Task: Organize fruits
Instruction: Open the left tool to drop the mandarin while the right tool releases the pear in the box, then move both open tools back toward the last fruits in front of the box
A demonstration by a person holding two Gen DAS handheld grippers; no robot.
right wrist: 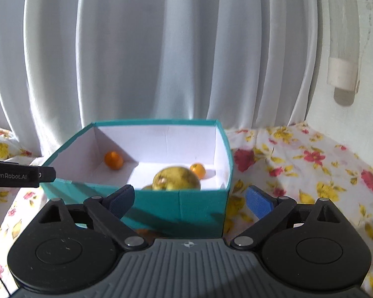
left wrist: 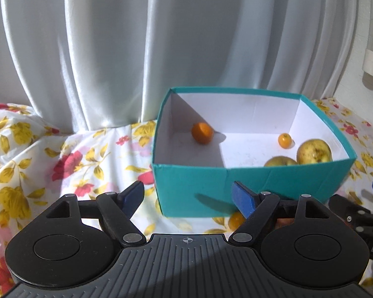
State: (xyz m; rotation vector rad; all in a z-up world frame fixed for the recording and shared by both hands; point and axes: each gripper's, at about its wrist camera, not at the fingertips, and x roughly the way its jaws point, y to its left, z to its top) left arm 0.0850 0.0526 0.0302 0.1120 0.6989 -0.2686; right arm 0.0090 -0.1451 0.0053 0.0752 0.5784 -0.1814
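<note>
1. The left tool (left wrist: 187, 197) hangs with its blue pads spread wide and nothing between them, only the flowered cloth (left wrist: 69, 159) and the near wall of the teal box (left wrist: 248, 183) beyond the gap.
2. The right tool (right wrist: 190, 200) is spread just as wide, also empty-handed, its tips standing just short of that same near wall.
3. Ahead of both tools sits the box, open-topped and white inside (a sharp shadow cuts across its floor).
4. In the far left corner from the left tool rests a round orange fruit (left wrist: 202, 133), alone and well apart from the rest.
5. Further right, a smaller orange fruit (left wrist: 284, 141) lies near the back of the box.
6. Just in front of it, against the near wall, sits a large yellow-green fruit (left wrist: 314, 152), touching or nearly touching a second yellow-green fruit (left wrist: 281, 161) half hidden by the box edge.
7. From the right tool, the large yellow-green fruit is dead ahead, just past the wall.
8. Outside the box, one small yellow-orange fruit (left wrist: 236, 219) peeks out on the cloth beside the left tool's right finger (left wrist: 242, 197).
9. Behind everything hangs a pale curtain (left wrist: 112, 49).
10. A pale tube (right wrist: 342, 74) hangs on the wall up to the right.
</note>
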